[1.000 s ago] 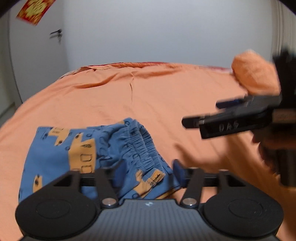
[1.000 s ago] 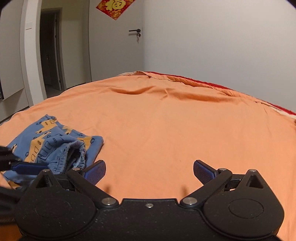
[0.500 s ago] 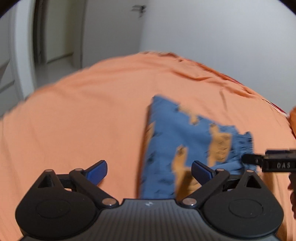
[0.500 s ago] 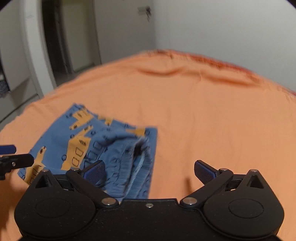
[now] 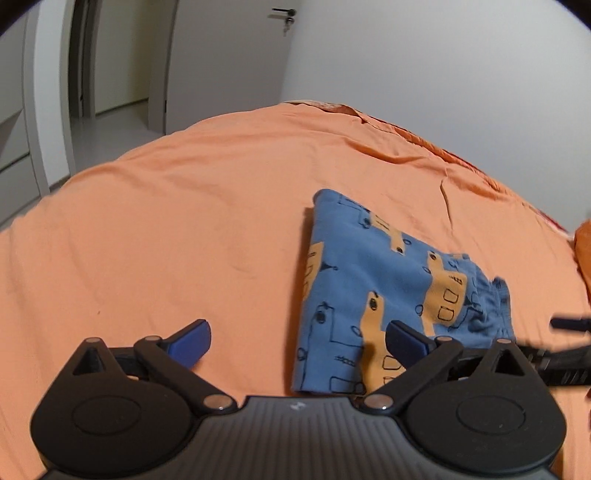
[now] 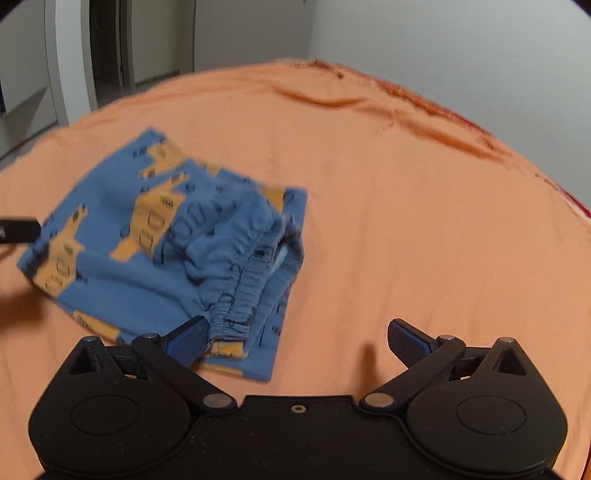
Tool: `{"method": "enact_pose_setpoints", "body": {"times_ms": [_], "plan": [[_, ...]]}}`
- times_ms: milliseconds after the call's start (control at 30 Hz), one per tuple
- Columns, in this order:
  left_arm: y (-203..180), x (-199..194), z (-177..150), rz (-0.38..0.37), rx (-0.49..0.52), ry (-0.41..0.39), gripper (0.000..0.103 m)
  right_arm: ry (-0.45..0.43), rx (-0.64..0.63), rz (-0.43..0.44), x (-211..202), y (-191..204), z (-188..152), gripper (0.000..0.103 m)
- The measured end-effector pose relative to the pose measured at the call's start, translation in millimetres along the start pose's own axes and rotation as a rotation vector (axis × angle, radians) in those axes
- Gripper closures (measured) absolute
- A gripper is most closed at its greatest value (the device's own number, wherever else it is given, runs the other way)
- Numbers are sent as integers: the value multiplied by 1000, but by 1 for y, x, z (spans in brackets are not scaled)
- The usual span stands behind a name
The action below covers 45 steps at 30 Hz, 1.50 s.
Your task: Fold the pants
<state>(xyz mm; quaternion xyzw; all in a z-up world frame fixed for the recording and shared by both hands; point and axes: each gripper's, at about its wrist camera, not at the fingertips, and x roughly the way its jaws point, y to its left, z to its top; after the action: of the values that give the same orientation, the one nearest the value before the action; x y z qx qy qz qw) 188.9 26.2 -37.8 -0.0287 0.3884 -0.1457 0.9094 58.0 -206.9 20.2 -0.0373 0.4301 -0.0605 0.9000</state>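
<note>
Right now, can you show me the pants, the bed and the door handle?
pants (image 6: 122, 258), right wrist view, flat blue cloth.
bed (image 5: 184, 221), left wrist view, bare orange sheet.
door handle (image 5: 282, 12), left wrist view, dark lever.

pants (image 5: 373, 280): near hem hidden behind left tongs (image 5: 297, 341) body | pants (image 6: 177, 236): print motion-blurred in right wrist view | right tongs (image 5: 569, 343): cut off by right edge, blurred | orange pillow (image 5: 584, 251): cut off at right edge

Wide bare orange bedsheet (image 5: 166, 229) left of the folded blue pants with orange print (image 5: 373, 280), open for passage. Right of the pants, more bare sheet (image 6: 424, 229); an orange pillow (image 5: 583, 251) farther right, and the right tool (image 5: 565, 347) close alongside.
</note>
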Motion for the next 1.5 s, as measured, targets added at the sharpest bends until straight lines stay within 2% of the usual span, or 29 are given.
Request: {"method": "enact_pose_setpoints", "body": {"times_ms": [167,333,433,633,667,733,833,900,1000,1033,1100,1200,1267,1333,1400,1467,1500], "plan": [[-11,2,-3,6,43,15,1,-88,40,3,-5,-4,20,1],[-16,16,-8,21,76,66,1,-63,43,64,17,13,27,1],[-18,24,-13,36,105,115,1,-15,-29,49,27,28,12,1],[-18,15,-16,30,132,147,1,-54,-74,45,12,21,-22,1],[-17,11,-16,26,130,141,1,-59,-92,45,8,18,-25,1],[-18,-2,-16,7,126,77,1,-64,-116,52,2,14,-26,1],[-29,-6,-10,-33,142,-30,1,-146,-113,44,-11,6,-10,1],[-40,8,-8,-11,177,-23,1,-189,-82,53,-5,2,10,1],[-48,33,-22,34,257,54,0,-163,-99,83,25,3,36,1],[-45,32,-27,20,253,26,0,-143,-136,69,38,3,41,1],[-43,32,-25,5,250,38,0,-136,-182,20,59,-7,44,1],[-41,31,-21,-7,221,58,0,-126,-75,100,67,-40,51,1],[-38,24,-20,-15,206,61,1,-137,-77,93,59,-45,53,1],[-35,13,-17,-42,182,35,1,-167,-79,96,43,-42,57,1],[-29,1,-11,-83,153,-39,1,-220,-76,105,31,-32,65,1],[-24,-1,-7,-91,129,-82,1,-229,-98,169,35,-13,77,1],[-21,3,-6,-80,118,-79,1,-222,-120,206,42,0,82,1]]}}
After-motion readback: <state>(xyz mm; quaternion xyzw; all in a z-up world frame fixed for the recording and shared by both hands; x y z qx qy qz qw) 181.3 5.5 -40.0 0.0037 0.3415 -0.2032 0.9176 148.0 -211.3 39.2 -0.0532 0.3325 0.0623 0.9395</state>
